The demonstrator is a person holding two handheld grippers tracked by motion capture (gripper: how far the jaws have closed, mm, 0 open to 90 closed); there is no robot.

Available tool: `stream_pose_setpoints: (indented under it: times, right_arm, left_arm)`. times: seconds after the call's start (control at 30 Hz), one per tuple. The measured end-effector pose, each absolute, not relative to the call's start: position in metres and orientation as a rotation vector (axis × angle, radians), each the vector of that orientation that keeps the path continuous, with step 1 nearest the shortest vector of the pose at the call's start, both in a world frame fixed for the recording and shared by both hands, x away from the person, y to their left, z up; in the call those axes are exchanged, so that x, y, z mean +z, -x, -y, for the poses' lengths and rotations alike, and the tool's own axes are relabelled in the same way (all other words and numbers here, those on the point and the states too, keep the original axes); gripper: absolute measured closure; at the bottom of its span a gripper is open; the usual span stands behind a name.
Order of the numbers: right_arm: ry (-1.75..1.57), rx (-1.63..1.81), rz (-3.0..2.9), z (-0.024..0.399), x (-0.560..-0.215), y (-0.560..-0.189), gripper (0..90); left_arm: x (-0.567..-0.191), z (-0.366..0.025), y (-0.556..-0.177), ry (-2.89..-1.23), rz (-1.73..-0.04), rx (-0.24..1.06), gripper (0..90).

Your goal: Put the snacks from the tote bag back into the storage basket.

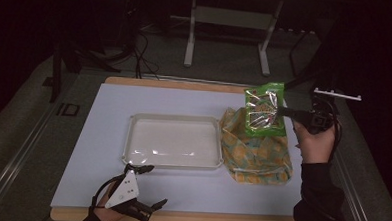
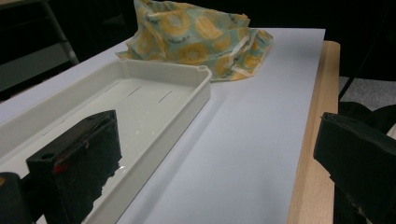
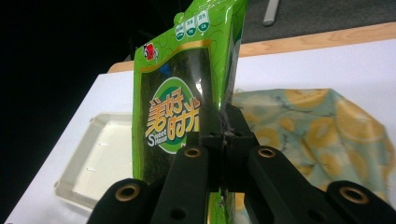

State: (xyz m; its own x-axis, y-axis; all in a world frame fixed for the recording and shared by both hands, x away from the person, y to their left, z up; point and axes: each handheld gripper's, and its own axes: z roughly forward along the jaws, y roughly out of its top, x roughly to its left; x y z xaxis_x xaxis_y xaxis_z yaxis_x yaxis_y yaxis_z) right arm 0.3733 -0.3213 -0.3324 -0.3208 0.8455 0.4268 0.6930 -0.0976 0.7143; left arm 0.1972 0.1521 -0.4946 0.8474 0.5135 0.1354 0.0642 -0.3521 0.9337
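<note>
**Green packet held up over the lemon-print bag**

The right gripper (image 1: 284, 112) has its jaws clamped on the edge of a green snack packet (image 1: 265, 109), which hangs in the air above the far end of a yellow lemon-print cloth bag (image 1: 256, 149). In the right gripper view the two black jaws meet tight on the packet's (image 3: 175, 102) side seam, with the printed face turned toward the camera and the packet standing roughly upright. The person's right hand (image 1: 315, 141) comes in from about four o'clock on the table.

The cloth bag lies crumpled on the white sheet (image 1: 103, 136) at about three o'clock, directly under the packet and just beside the right end of a shallow white tray (image 1: 175, 118). The tray sits at the middle of the table; its floor looks bare from above. In the left gripper view the bag (image 2: 196, 37) bunches up just past the tray's (image 2: 187, 93) far corner.

The left gripper (image 1: 148, 186) rests low at about seven o'clock, near the tray's front edge, its jaws spread wide apart with nothing between them. The left hand (image 1: 107, 204) sits at the wooden table edge (image 1: 179, 219).

Beyond the table, at twelve o'clock, a white stand's legs (image 1: 189, 45) and loose cables (image 1: 143, 58) lie on the dark floor, well apart from the work.
</note>
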Motion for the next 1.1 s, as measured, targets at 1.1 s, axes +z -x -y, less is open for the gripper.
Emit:
stream_pose_setpoints:
  times: [1.1]
  right_arm:
    - [-1.657, 1.470, -2.067, 0.246, -0.344, -0.381, 88.9]
  left_arm:
    - [-0.494, -0.153, -0.196, -1.885, -0.432, 0.494, 1.3]
